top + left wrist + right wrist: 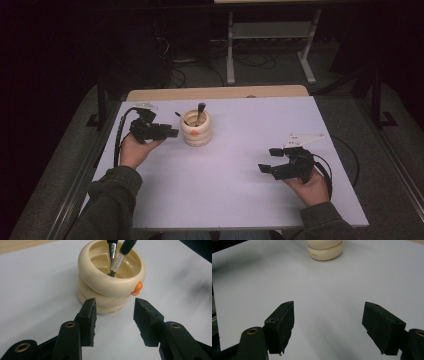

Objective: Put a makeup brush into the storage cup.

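Worktop (225,190): white sheet over a wooden top, a strip of wood showing along the far edge.
Holder (196,128): cream ringed pot with an orange knob, toward the far left of the worktop.
Brushes (113,257): two, standing inside the holder.
Left tongs (172,133): released, nothing between them, just beside the holder.
Right tongs (270,159): released wide over bare worktop near the right edge, well apart from the holder.
In the way: nothing between left tongs and holder.

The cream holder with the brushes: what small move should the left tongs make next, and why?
Probably ease the left tongs forward toward the cream ribbed holder. They stand open just short of it, nothing between the pads, while two brushes stand upright inside. The opening looks narrower than the holder, so widening may be needed first. The right tongs are open, far off.
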`<move>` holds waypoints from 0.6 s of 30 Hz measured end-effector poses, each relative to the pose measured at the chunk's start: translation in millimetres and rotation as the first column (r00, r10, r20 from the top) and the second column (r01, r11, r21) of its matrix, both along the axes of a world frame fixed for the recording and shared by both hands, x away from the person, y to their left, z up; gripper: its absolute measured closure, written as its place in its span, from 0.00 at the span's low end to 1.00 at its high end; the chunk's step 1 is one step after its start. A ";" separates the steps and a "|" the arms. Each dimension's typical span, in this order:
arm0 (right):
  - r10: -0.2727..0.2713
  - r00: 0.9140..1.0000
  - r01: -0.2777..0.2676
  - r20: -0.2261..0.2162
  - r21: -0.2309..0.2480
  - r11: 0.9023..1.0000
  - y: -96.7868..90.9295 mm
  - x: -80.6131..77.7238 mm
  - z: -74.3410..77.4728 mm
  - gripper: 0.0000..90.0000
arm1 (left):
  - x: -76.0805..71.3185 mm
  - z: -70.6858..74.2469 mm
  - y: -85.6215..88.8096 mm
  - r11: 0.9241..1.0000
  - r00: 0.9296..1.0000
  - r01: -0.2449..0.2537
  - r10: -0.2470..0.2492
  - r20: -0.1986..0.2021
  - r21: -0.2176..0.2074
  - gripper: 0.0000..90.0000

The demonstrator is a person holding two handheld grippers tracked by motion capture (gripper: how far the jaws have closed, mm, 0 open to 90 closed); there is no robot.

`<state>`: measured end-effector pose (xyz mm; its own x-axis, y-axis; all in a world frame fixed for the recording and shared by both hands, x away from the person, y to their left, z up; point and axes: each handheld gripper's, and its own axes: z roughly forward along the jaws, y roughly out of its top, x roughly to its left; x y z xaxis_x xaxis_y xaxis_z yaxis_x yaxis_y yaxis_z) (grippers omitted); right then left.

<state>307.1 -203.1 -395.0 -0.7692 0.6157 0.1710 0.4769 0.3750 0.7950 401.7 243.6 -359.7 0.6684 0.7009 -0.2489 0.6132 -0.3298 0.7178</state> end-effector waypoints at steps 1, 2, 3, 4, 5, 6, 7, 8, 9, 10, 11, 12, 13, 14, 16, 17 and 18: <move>0.002 1.000 -0.002 0.004 -0.001 1.000 0.0 0.1 -0.2 0.27 | -2.1 -0.6 -0.1 1.000 1.000 0.000 0.000 0.003 0.000 0.57; 0.001 1.000 -0.001 0.003 -0.002 1.000 0.1 0.0 -0.2 0.27 | -4.0 -1.0 -0.3 1.000 1.000 0.001 -0.001 0.006 0.000 0.57; 0.000 1.000 0.000 0.001 -0.001 1.000 0.1 0.0 -0.3 0.27 | -5.7 -1.4 -0.1 1.000 1.000 0.004 -0.004 0.006 -0.003 0.56; 0.000 1.000 0.000 0.001 -0.001 1.000 -0.1 0.0 -0.3 0.27 | -7.3 -1.9 -0.5 1.000 1.000 0.005 -0.004 0.007 -0.003 0.55; 0.000 1.000 0.000 0.001 -0.001 1.000 -0.1 0.0 -0.3 0.27 | -9.2 -1.8 -0.7 1.000 1.000 0.009 -0.009 0.009 0.001 0.55; 0.001 1.000 -0.001 0.001 -0.001 1.000 -0.1 -0.1 -0.2 0.27 | -11.3 -2.0 -1.6 1.000 1.000 0.009 -0.008 0.014 -0.006 0.55; -0.001 1.000 0.001 0.002 -0.001 1.000 -0.1 -0.3 -0.2 0.27 | -13.7 -1.9 -1.5 1.000 1.000 0.020 -0.020 0.017 -0.001 0.55; -0.001 1.000 0.001 0.004 -0.002 1.000 -0.2 -0.5 -0.2 0.27 | -15.6 -2.0 -2.3 1.000 1.000 0.016 -0.016 0.020 -0.004 0.54; -0.002 1.000 0.002 0.004 -0.002 1.000 -0.4 -0.8 -0.2 0.27 | -17.8 -2.2 -2.3 1.000 0.999 0.022 -0.022 0.023 -0.004 0.54; -0.004 1.000 0.004 0.000 -0.002 1.000 -0.6 -1.2 0.1 0.27 | -19.6 -2.4 -2.3 1.000 0.999 0.028 -0.028 0.025 -0.003 0.53; -0.004 1.000 0.004 0.000 0.000 1.000 -0.9 -1.2 0.1 0.27 | -21.6 -2.6 -2.6 1.000 0.999 0.029 -0.028 0.027 -0.003 0.53; -0.006 1.000 0.006 0.001 0.002 1.000 -1.0 -1.3 0.1 0.27 | -23.4 -2.7 -2.6 1.000 0.999 0.030 -0.030 0.029 -0.001 0.52; -0.005 1.000 0.005 0.002 0.000 1.000 -1.0 -1.5 0.1 0.27 | -25.1 -3.0 -2.7 1.000 0.999 0.031 -0.030 0.033 -0.004 0.52; -0.005 1.000 0.005 0.002 0.001 1.000 -0.7 -1.7 -0.1 0.27 | -26.7 -3.3 -2.8 0.999 0.999 0.032 -0.032 0.033 -0.008 0.51; -0.005 1.000 0.005 0.001 0.000 1.000 -0.4 -1.8 -0.8 0.27 | -30.0 -3.7 -1.8 0.999 0.999 0.038 -0.037 0.040 -0.006 0.50; -0.003 1.000 0.003 0.002 -0.001 1.000 -0.5 -1.8 -1.0 0.27 | -32.0 -4.2 -1.7 0.999 0.999 0.038 -0.037 0.039 -0.017 0.50; -0.001 1.000 0.001 0.007 -0.002 1.000 -0.6 -1.7 -1.6 0.27 | -33.7 -4.7 -1.2 0.999 0.998 0.041 -0.040 0.042 -0.018 0.48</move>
<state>305.4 -203.7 -396.6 -0.7696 0.6170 0.1644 0.4718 0.3759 0.7975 368.0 242.4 -364.4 0.7063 0.6684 -0.2332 0.5691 -0.3401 0.7487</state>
